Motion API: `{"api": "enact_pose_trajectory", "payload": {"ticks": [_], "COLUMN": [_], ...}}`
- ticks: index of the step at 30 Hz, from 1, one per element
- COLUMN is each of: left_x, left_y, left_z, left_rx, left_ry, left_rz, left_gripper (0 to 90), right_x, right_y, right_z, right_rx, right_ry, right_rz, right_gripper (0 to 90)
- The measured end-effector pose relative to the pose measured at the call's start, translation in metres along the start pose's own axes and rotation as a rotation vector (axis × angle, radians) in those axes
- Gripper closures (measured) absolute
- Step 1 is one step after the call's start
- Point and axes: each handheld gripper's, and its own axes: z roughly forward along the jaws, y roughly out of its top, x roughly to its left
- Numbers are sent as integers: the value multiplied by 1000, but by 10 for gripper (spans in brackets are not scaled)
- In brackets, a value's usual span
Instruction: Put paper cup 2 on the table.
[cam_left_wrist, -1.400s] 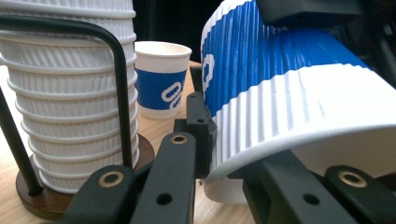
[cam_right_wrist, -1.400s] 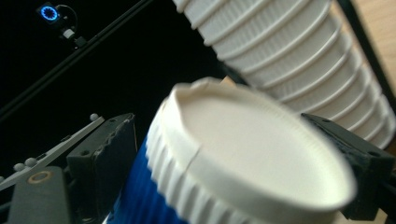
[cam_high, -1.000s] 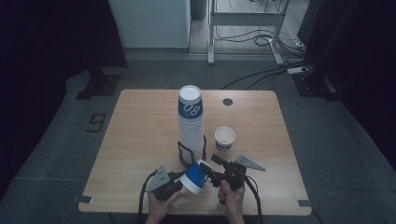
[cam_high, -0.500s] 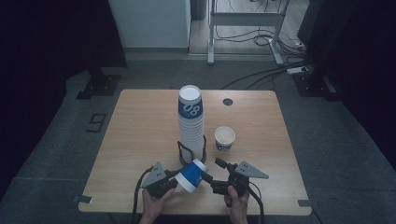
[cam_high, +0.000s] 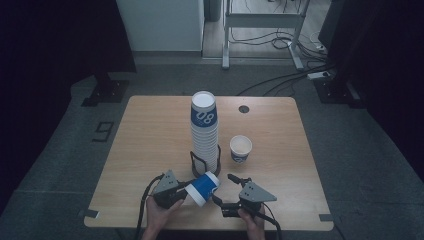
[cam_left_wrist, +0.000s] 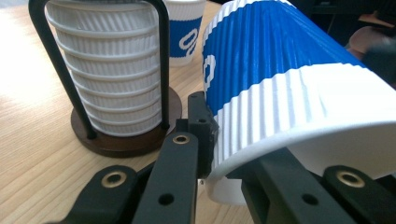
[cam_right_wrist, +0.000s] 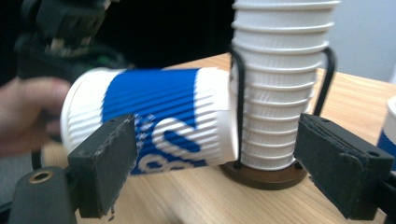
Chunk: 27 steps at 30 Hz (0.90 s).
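Note:
A blue and white ribbed paper cup (cam_high: 204, 187) lies on its side in the air near the table's front edge. My left gripper (cam_high: 187, 189) is shut on its rim, which the jaws squash, as the left gripper view shows on the cup (cam_left_wrist: 280, 74) and the gripper (cam_left_wrist: 233, 154). Just right of the cup my right gripper (cam_high: 226, 190) stands open. In its own view the right gripper (cam_right_wrist: 215, 158) spreads its pads in front of the cup (cam_right_wrist: 154, 121) without touching it.
A tall stack of cups (cam_high: 205, 135) stands in a black wire holder (cam_high: 205, 167) just behind the held cup. One upright cup (cam_high: 240, 148) sits to the right of it. The wooden table (cam_high: 150, 130) has a small round hole (cam_high: 243, 108) at the back.
My left gripper has lifted the cup slightly. The right gripper has stayed almost where it was, with its jaws still apart.

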Motion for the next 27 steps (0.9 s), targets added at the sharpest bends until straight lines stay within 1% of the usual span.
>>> {"api": "enact_pose_trajectory", "payload": {"ticks": [2,4,5,6,8,9,11,12,13,15,16,18,19,20,21,22,23,24,25,26,27], "left_x": [1,3,3,3,2,2,2,3,3,3,3,4,4,4,5,4,4,5,5,6,6], "left_y": [2,4,5,5,7,8,11,13,14,18,19,21,23,23,24,25,25,26,26,27,27], "left_z": [0,0,1,2,5,5,7,7,8,10,10,11,12,12,13,14,14,16,18,18,18], "left_rx": [20,40,59,71,102,115,139,158,170,207,215,234,247,262,286,298,298,326,340,355,355], "left_ry": [-6,-4,-13,-14,-5,-7,-16,-19,-22,-29,-30,-36,-38,-42,-48,-48,-48,-60,-64,-74,-74], "left_rz": [-4,-15,-19,-16,-8,-7,-8,-4,-2,6,10,2,7,5,12,16,16,15,14,14,14], "left_gripper": [852,852,852,852,852,852,852,852,851,851,851,851,851,851,851,851,852,851,851,851,851], "right_x": [4,6,8,9,11,12,15,16,17,19,20,21,21,22,23,23,24,25,25,26,26], "right_y": [0,-1,-1,-1,-3,-4,-6,-6,-7,-7,-7,-7,-8,-8,-8,-8,-8,-8,-8,-8,-8], "right_z": [1,1,2,3,5,6,7,7,7,7,7,7,7,8,8,8,9,9,10,10,10], "right_rx": [13,24,33,42,70,77,92,99,104,113,120,132,141,151,158,176,177,189,196,209,209], "right_ry": [10,5,3,-1,14,10,5,-2,-12,-13,-28,-20,-26,-25,-28,-36,-38,-37,-37,-22,-22], "right_rz": [-42,-67,-88,-109,-153,-168,-213,-225,-251,-272,-293,-323,-342,-361,-371,-396,-406,-419,-430,-448,-448], "right_gripper": [128,127,130,128,132,132,131,131,130,129,129,129,129,129,129,129,129,129,132,134,134]}}
